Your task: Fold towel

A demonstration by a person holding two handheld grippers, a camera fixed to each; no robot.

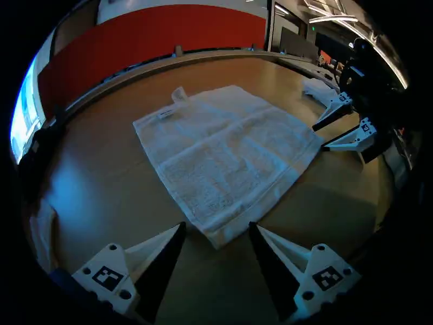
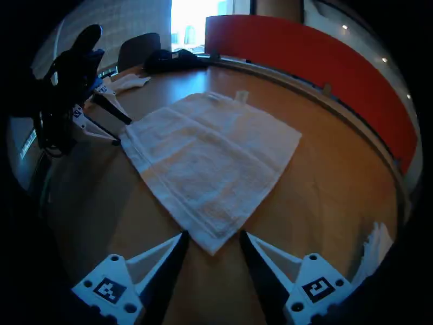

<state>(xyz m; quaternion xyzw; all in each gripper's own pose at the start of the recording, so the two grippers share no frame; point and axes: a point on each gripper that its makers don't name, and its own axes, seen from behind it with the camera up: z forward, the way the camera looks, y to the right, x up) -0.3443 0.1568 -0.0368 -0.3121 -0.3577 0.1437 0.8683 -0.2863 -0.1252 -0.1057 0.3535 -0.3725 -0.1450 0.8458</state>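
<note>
A white towel (image 1: 227, 157) lies flat on the wooden table (image 1: 108, 179), with a small loop at its far edge. In the left gripper view my left gripper (image 1: 216, 227) is open, and the towel's near corner lies between its fingertips. Farther right, my right gripper (image 1: 319, 138) stands open at the towel's right corner. In the right gripper view the towel (image 2: 216, 157) spreads ahead and its nearest corner lies between the open fingers of the right gripper (image 2: 214, 234). The left gripper (image 2: 123, 132), held by a dark-sleeved hand, is at the towel's left corner.
A red partition (image 1: 151, 38) runs along the table's far edge. Another white cloth (image 2: 127, 82) lies beyond the left gripper, and a further cloth (image 2: 373, 249) lies at the table's right edge. A chair (image 2: 138, 49) and a dark bag (image 2: 173, 58) are near the window.
</note>
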